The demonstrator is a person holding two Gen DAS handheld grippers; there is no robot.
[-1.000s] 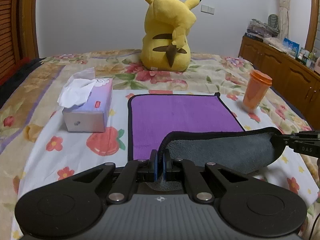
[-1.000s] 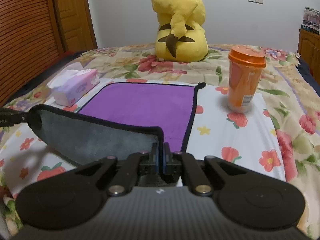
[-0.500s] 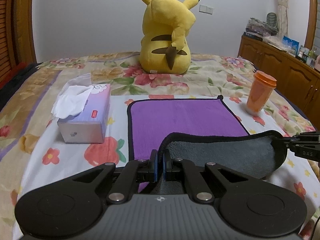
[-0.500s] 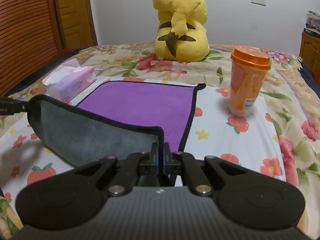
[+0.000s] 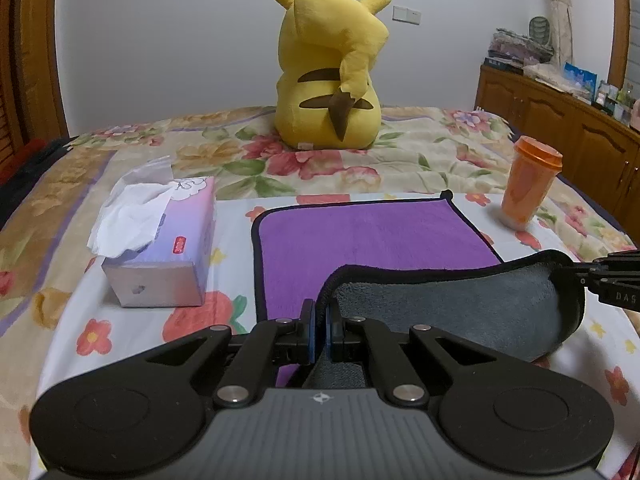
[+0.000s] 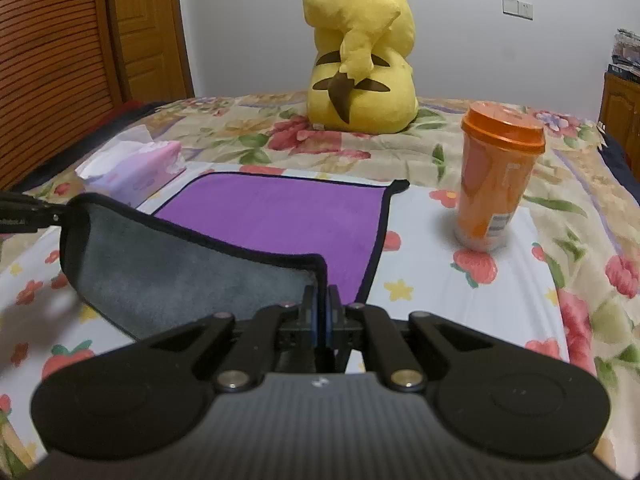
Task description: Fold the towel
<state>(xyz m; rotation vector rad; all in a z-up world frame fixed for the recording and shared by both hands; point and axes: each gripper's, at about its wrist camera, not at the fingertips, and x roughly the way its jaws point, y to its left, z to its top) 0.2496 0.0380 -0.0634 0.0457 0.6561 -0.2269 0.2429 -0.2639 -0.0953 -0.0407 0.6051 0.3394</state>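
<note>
A purple towel [image 5: 368, 236] with a black hem and grey underside lies on the bed; it also shows in the right wrist view [image 6: 280, 216]. Its near edge is lifted, grey side [image 5: 460, 304] facing me. My left gripper [image 5: 319, 316] is shut on the near left corner. My right gripper [image 6: 321, 304] is shut on the near right corner, and its tip shows at the right of the left wrist view [image 5: 600, 276]. The lifted edge sags between them above the purple half.
A tissue box [image 5: 160, 248] stands left of the towel. An orange cup [image 5: 528, 184] stands at its right. A yellow plush toy [image 5: 332, 76] sits at the far side of the floral bedspread [image 5: 420, 160]. A wooden cabinet [image 5: 560, 108] is at the right.
Both grippers have risen and moved forward with the towel's near edge. The grey flap hangs higher over the purple half.
</note>
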